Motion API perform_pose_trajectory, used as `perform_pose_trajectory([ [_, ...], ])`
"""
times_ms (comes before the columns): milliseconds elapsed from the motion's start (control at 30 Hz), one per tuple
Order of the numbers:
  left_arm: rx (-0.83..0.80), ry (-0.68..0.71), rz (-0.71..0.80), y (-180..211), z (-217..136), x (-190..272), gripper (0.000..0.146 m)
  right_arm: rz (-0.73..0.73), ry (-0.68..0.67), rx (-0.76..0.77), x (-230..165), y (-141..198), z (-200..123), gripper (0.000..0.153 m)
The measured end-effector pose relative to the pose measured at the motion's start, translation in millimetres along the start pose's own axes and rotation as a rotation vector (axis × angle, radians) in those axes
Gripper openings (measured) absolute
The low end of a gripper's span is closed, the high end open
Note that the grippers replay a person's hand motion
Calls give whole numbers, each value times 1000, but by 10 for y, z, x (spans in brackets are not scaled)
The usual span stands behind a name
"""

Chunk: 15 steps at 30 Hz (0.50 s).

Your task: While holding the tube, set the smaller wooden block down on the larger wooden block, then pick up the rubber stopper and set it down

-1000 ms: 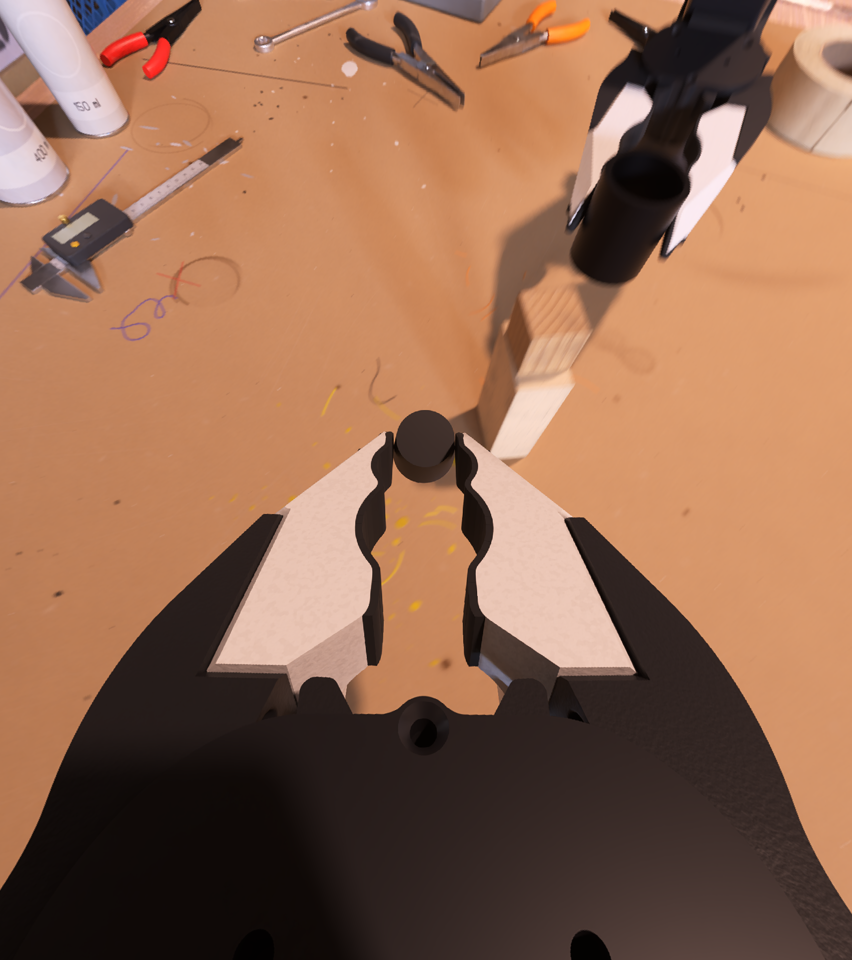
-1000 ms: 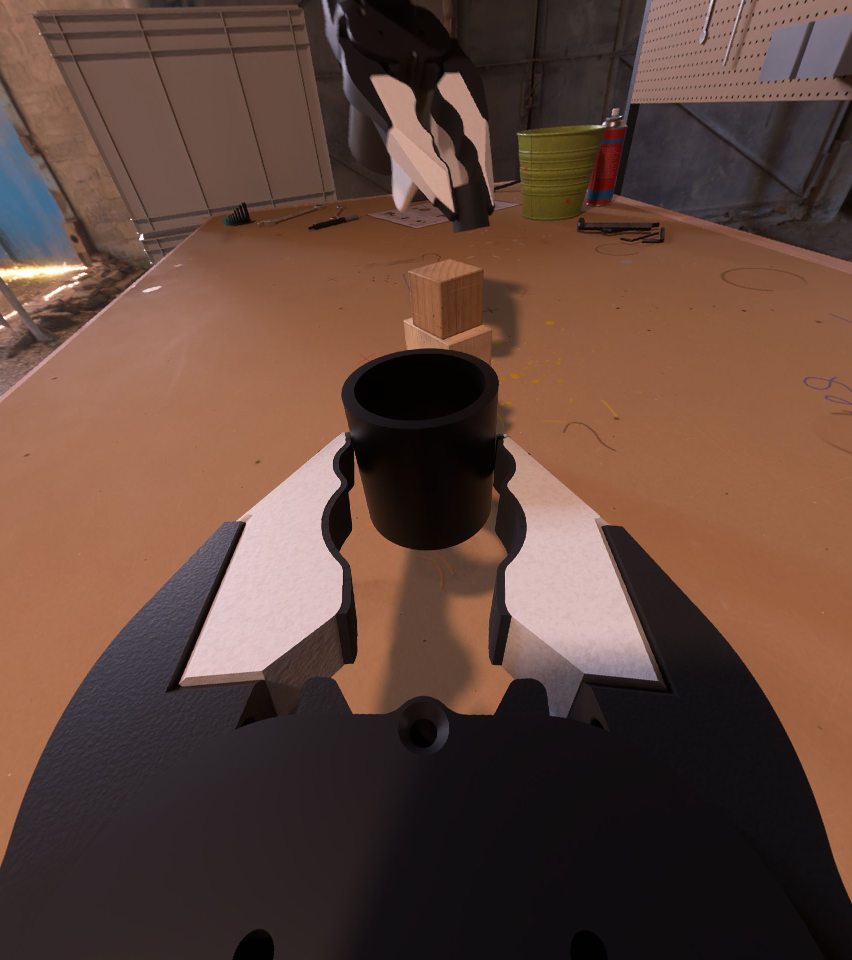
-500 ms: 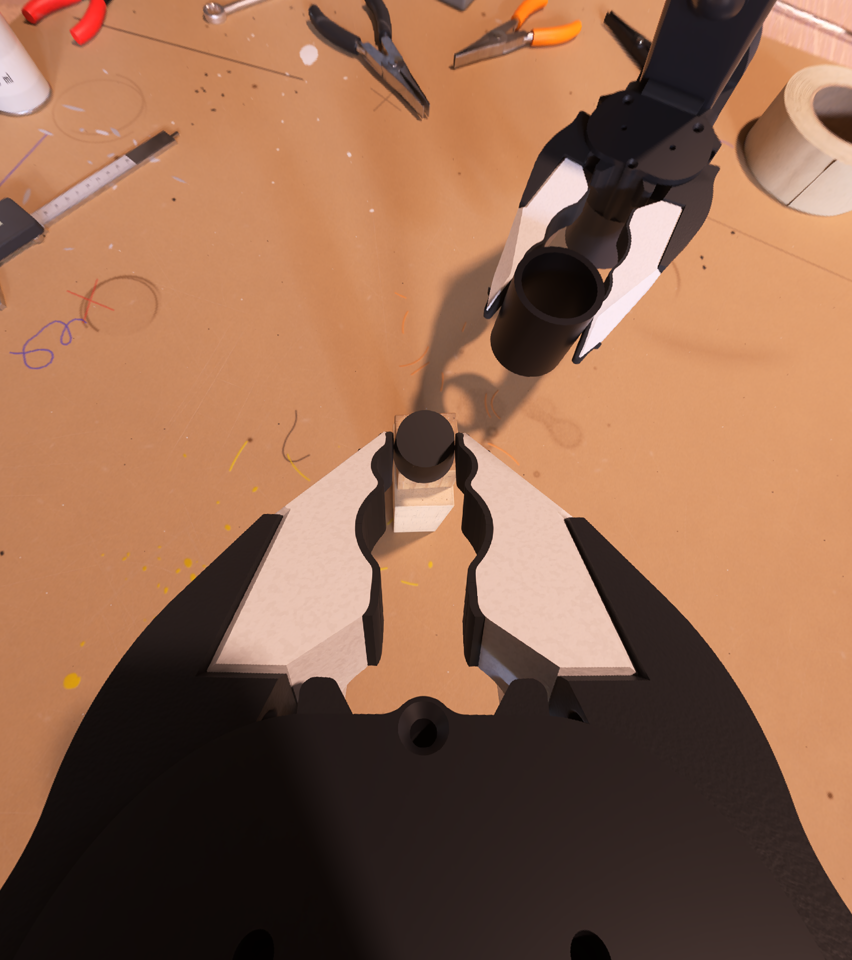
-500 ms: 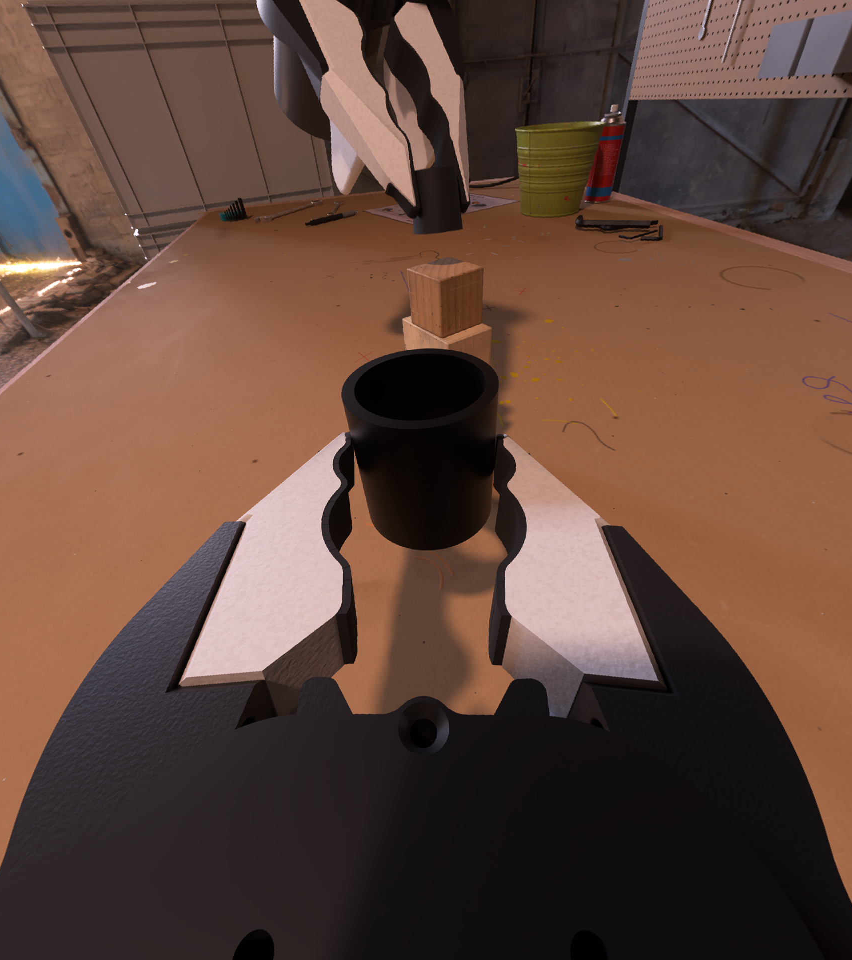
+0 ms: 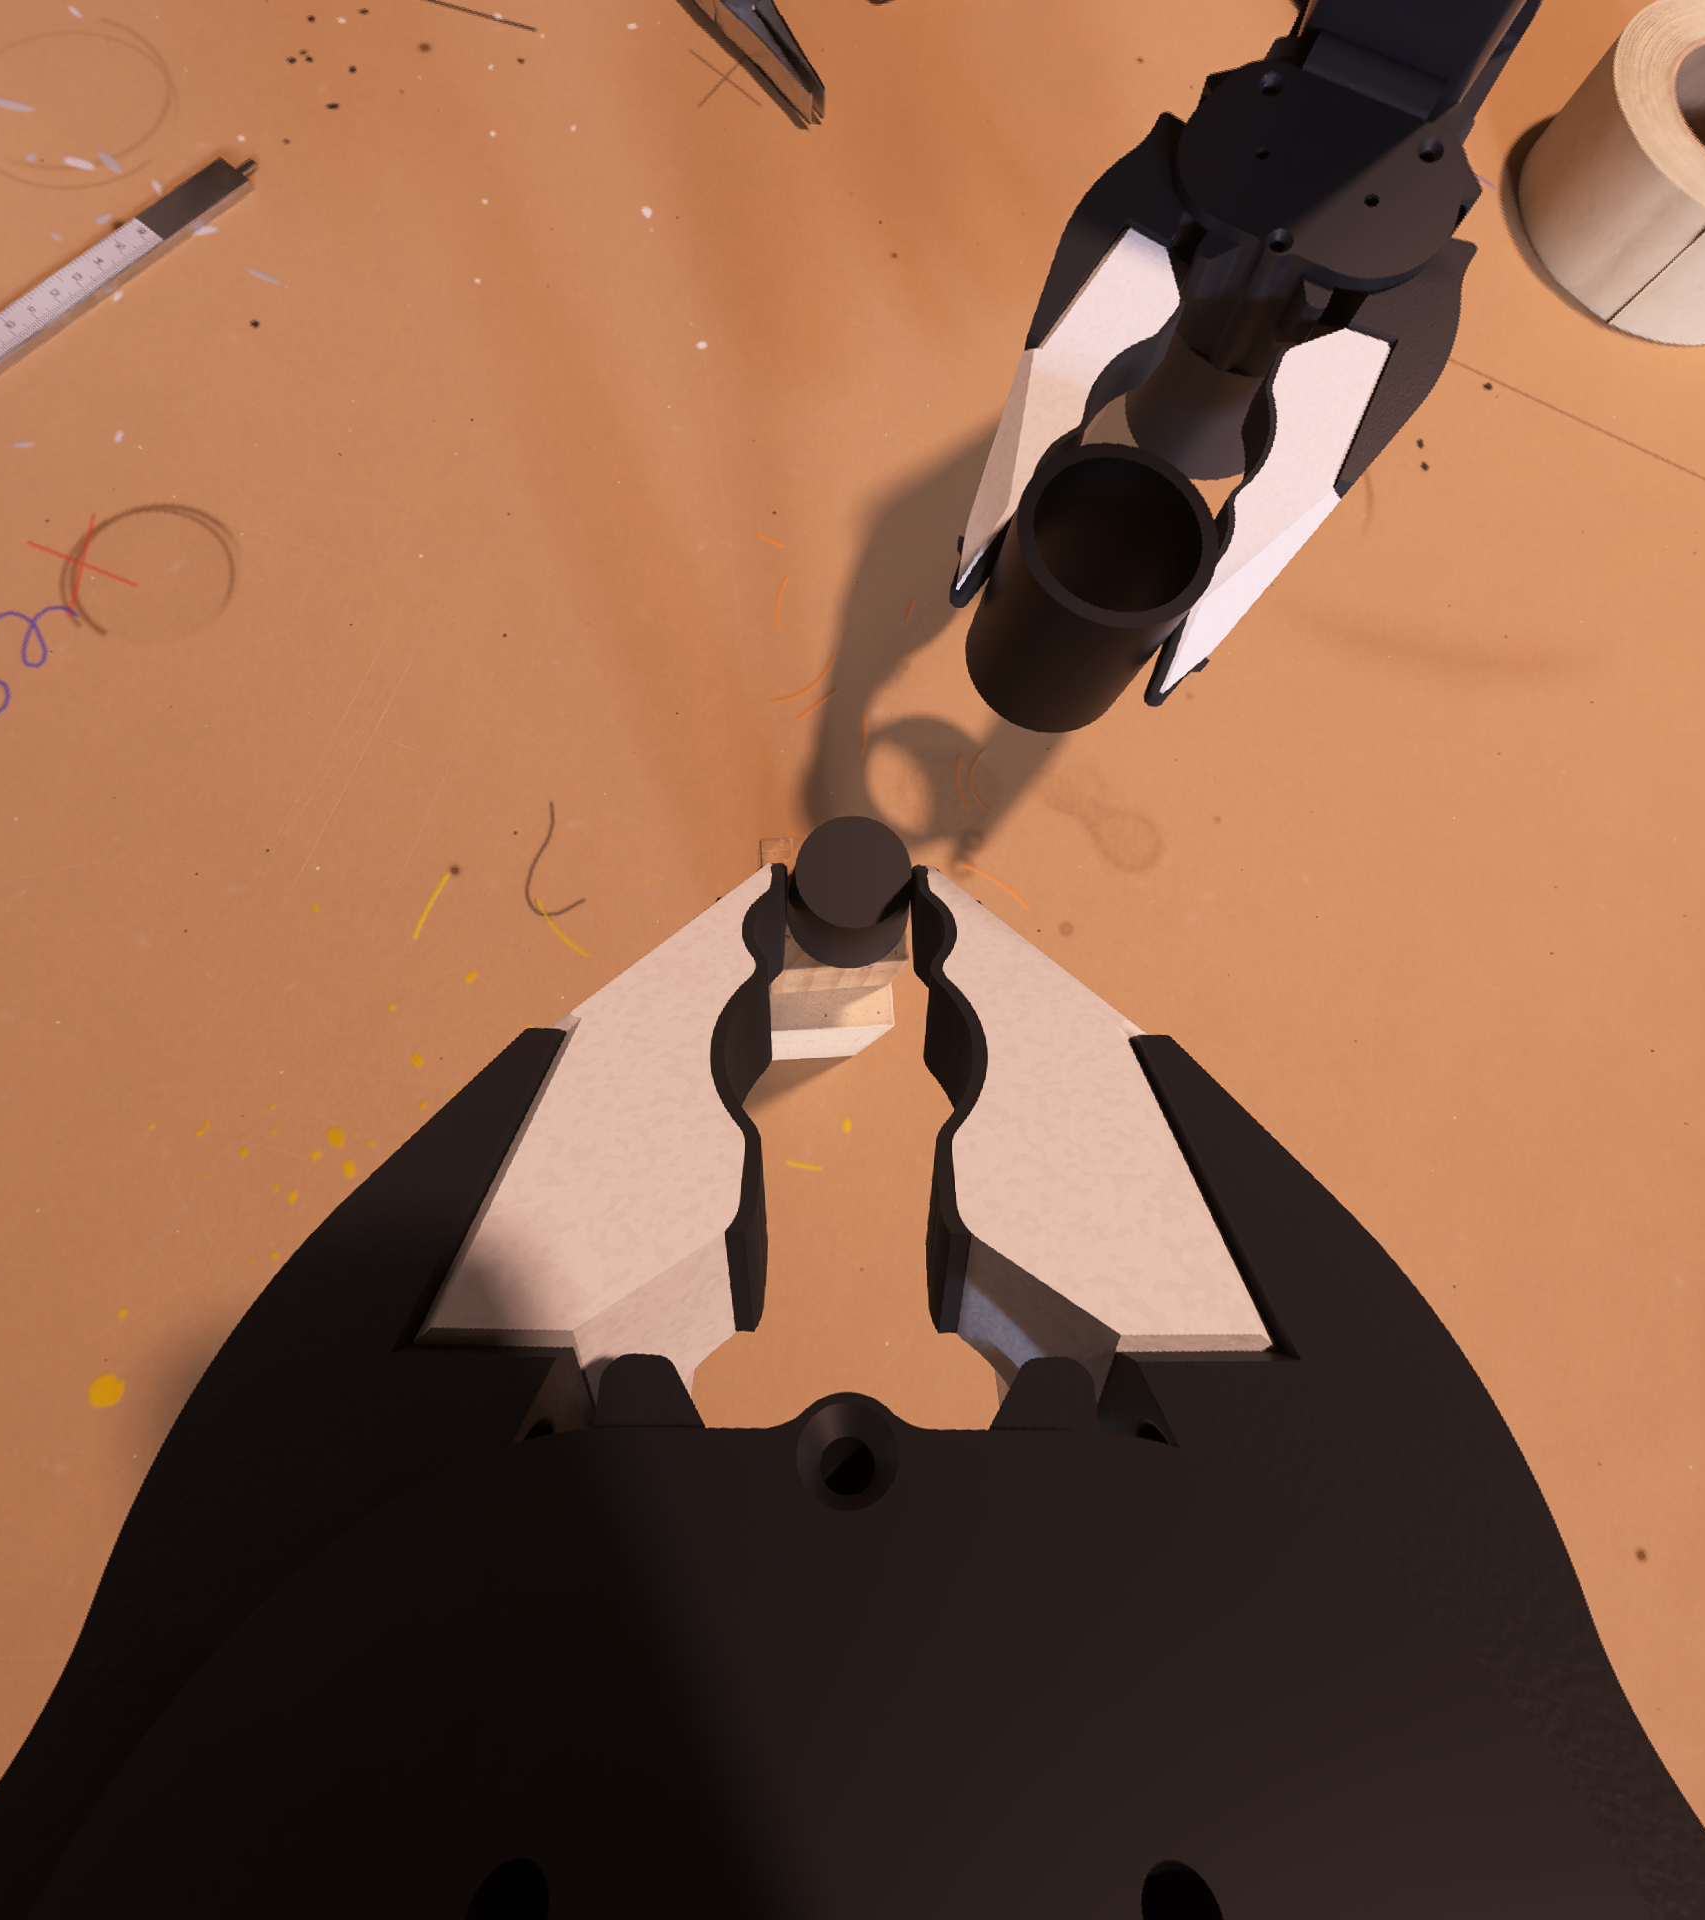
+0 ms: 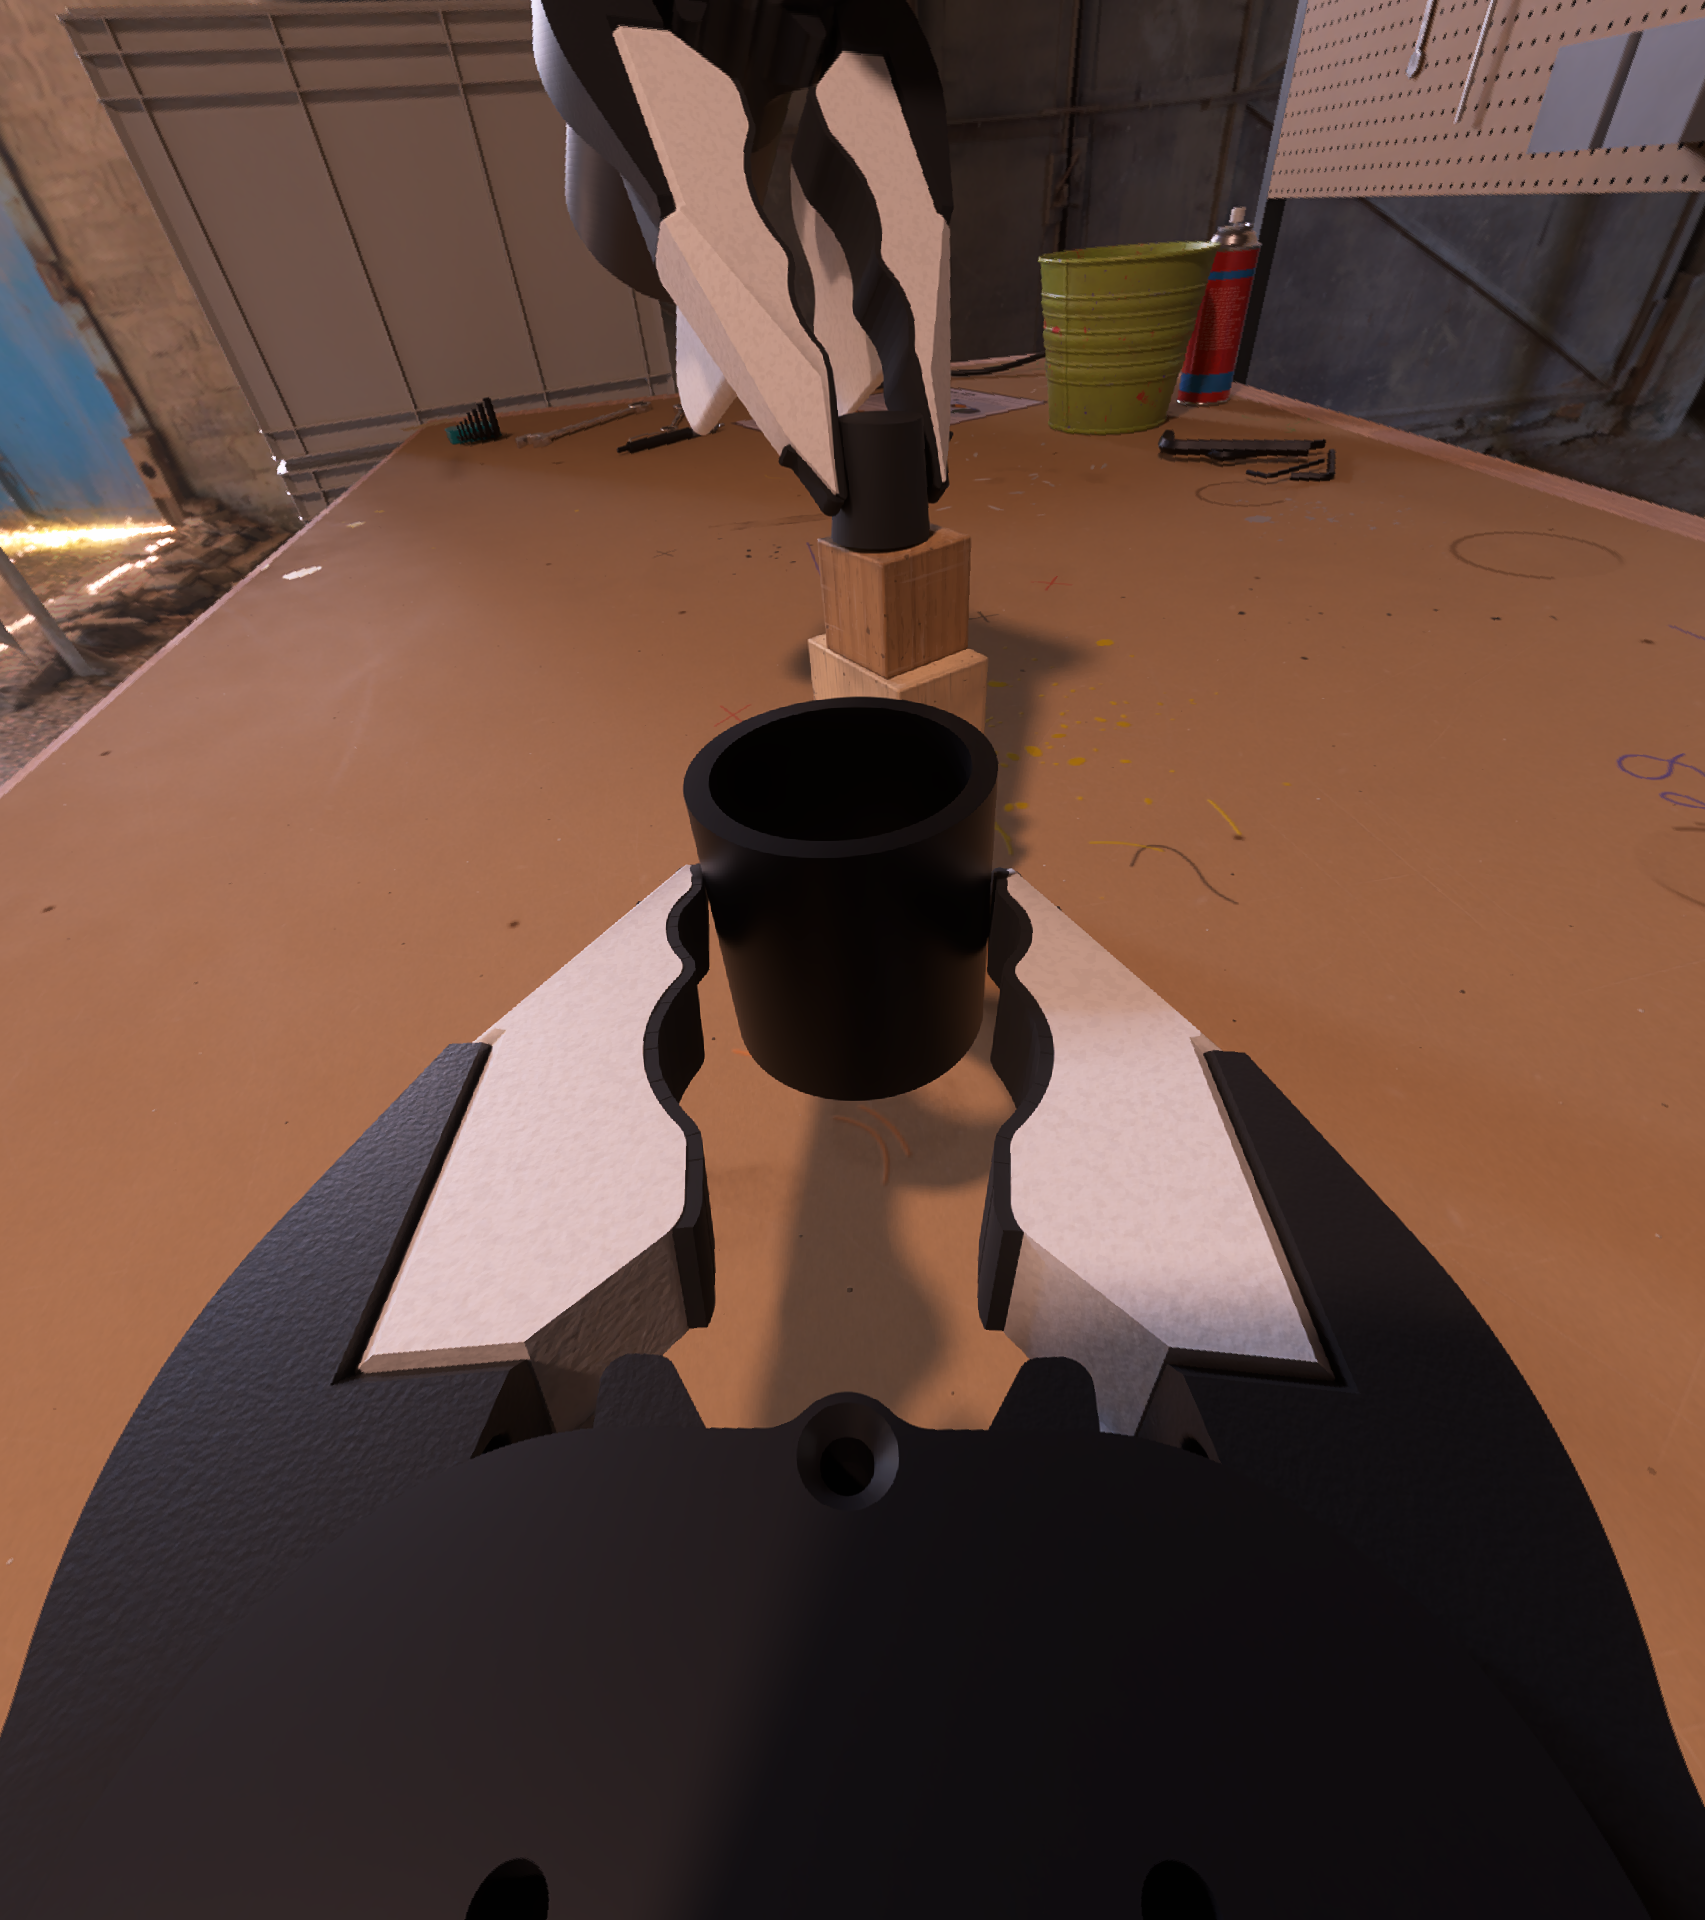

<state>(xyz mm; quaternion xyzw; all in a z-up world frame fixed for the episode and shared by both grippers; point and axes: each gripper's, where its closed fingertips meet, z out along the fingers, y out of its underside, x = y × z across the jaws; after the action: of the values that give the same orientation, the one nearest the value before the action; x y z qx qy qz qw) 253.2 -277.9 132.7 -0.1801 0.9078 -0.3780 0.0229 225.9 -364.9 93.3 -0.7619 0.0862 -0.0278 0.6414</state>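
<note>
Rubber stopper [image 6: 879, 483] upright, axis vertical, touching smaller wooden block [image 6: 895, 608]

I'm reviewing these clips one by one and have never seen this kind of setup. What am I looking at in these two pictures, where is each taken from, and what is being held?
There are two claws, each with two pale fingers, and each carries a camera looking forward along its fingers.

The left wrist view looks down from the left claw. It is shut on a small dark rubber stopper, just over the stacked blocks.

The right wrist view looks across the brown workbench from the right claw, which is shut on a black open tube held off the surface. Beyond it, the smaller wooden block sits on the larger wooden block, and the stopper appears to touch the top one.

Elsewhere lie a tape roll, a caliper, a green bucket and a spray can.
</note>
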Motion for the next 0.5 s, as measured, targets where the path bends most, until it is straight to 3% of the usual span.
perform_pose_trajectory([
  [500, -17, -10, 8, 15, 9, -24, 24, 4, -5, -1, 0, 1, 11, 54],
])
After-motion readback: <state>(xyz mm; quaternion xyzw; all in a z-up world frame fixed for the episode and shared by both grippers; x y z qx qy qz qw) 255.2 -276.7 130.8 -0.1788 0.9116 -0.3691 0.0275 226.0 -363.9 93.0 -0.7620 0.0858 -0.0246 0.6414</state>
